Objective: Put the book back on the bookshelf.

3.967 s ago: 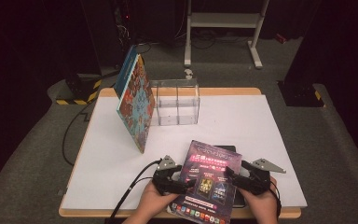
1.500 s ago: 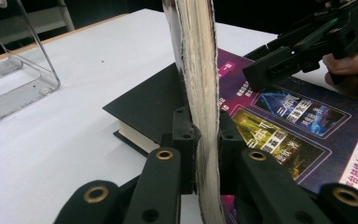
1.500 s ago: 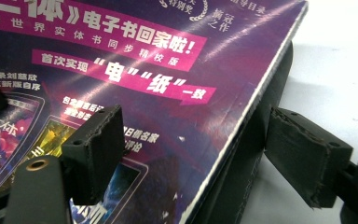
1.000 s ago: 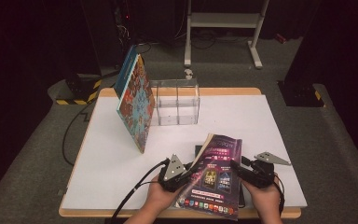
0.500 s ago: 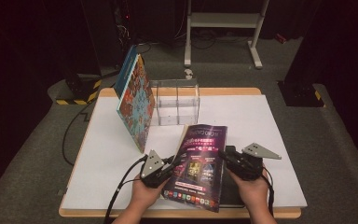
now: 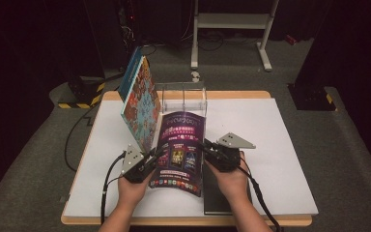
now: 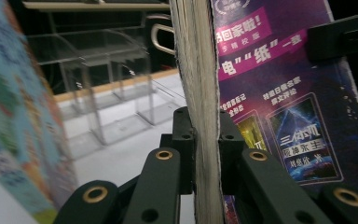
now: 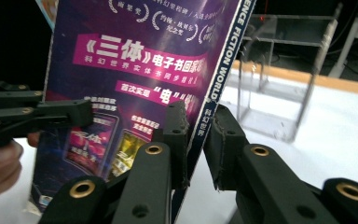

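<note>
A purple magazine (image 6: 179, 150) is held up off the white table (image 6: 280, 159), tilted, just in front of the clear acrylic rack (image 6: 183, 99). My left gripper (image 6: 155, 155) is shut on its left edge; in the left gripper view the pads (image 7: 185, 140) squeeze the page block (image 7: 198, 70) beside the cover (image 7: 279, 93). My right gripper (image 6: 204, 147) grips the right edge. Its jaws have just been closing, and in the right gripper view they stand on either side of the blue spine (image 8: 200, 130) of the magazine (image 8: 144, 60).
A colourful book (image 6: 140, 104) leans against the rack's left side, close to the magazine. A dark book (image 6: 217, 193) lies flat on the table under my right hand. A white metal stand (image 6: 232, 24) is on the floor behind the table.
Both grippers have carried the magazine to the left and away from the person, toward the rack, and raised it. The dark book below is now uncovered.
</note>
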Motion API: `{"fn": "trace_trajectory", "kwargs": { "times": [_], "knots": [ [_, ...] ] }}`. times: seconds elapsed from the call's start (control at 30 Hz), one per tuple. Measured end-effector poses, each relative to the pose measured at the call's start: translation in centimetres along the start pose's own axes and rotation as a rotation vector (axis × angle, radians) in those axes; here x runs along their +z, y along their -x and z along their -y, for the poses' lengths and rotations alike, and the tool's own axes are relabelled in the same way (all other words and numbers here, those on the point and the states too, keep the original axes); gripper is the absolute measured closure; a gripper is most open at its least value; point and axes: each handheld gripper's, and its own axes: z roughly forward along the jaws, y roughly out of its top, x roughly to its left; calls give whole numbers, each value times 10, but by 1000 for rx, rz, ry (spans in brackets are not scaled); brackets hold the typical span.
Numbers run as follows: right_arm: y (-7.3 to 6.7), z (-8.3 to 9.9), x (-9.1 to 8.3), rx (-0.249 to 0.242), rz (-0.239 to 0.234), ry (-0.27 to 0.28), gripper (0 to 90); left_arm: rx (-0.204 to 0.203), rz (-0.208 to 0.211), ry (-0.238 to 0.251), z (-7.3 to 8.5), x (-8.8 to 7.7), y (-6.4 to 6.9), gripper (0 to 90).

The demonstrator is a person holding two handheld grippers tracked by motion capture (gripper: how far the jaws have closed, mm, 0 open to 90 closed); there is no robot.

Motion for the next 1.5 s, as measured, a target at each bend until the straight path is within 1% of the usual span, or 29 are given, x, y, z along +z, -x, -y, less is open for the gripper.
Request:
{"fn": "trace_trajectory", "kwargs": {
  "times": [0.07, 0.13, 0.23, 0.27, 0.3, 0.33, 0.43, 0.53, 0.57, 0.67, 0.73, 0.83, 0.9, 0.97, 1.07, 1.13, 1.17, 1.2, 1.3, 1.37, 1.4, 1.5],
  "knots": [
    [-2, -6, 6, -8, 3, 13, 794, 1, -18, 15, -3, 4, -6, 820],
    [-4, -13, 12, -24, 9, 36, 803, 15, -41, 43, -8, 8, -10, 820],
    [-6, -17, 16, -31, 14, 63, 814, 17, -55, 70, -11, 12, -14, 820],
    [-6, -18, 17, -31, 14, 68, 815, 13, -54, 70, -10, 13, -14, 820],
    [-6, -17, 17, -33, 14, 69, 815, 18, -52, 61, -9, 12, -15, 818],
    [-7, -16, 17, -40, 15, 62, 814, 21, -57, 69, -6, 11, -14, 812],
    [-11, -11, 12, -49, -3, 79, 820, 11, -54, 92, 0, 2, -14, 799],
    [-19, -5, 2, -69, -15, 96, 819, 17, -59, 88, 4, -8, -14, 750],
    [-20, -4, 0, -69, -18, 99, 812, 9, -57, 89, 6, -11, -15, 736],
    [-26, 3, -10, -74, -34, 115, 777, 16, -57, 91, 10, -18, -14, 671],
    [-28, 7, -14, -74, -37, 116, 744, 11, -52, 95, 12, -22, -13, 620],
    [-28, 12, -19, -61, -60, 118, 702, 12, -51, 97, 14, -26, -13, 577],
    [-28, 15, -20, -52, -84, 109, 632, 8, -41, 98, 15, -29, -13, 552],
    [-28, 17, -20, -55, -100, 101, 597, 16, -36, 94, 15, -32, -13, 533],
    [-26, 16, -15, -59, -142, 84, 531, 20, -29, 88, 17, -34, -14, 508],
    [-25, 14, -9, -73, -142, 74, 508, 16, -26, 84, 17, -34, -14, 498],
    [-25, 14, -7, -75, -139, 79, 524, 13, -24, 84, 17, -35, -15, 495],
    [-23, 12, -5, -79, -158, 80, 524, 11, -24, 83, 17, -34, -15, 492],
    [-22, 7, -2, -81, -161, 81, 523, 7, -20, 71, 17, -34, -16, 483],
    [-21, 4, -1, -80, -175, 97, 526, 0, -18, 60, 18, -33, -17, 477],
    [-21, 2, -1, -83, -184, 94, 543, -10, -16, 55, 18, -32, -18, 475],
    [-23, -3, 1, -111, -189, 85, 584, -14, -15, 50, 19, -31, -18, 475]
  ]
}}
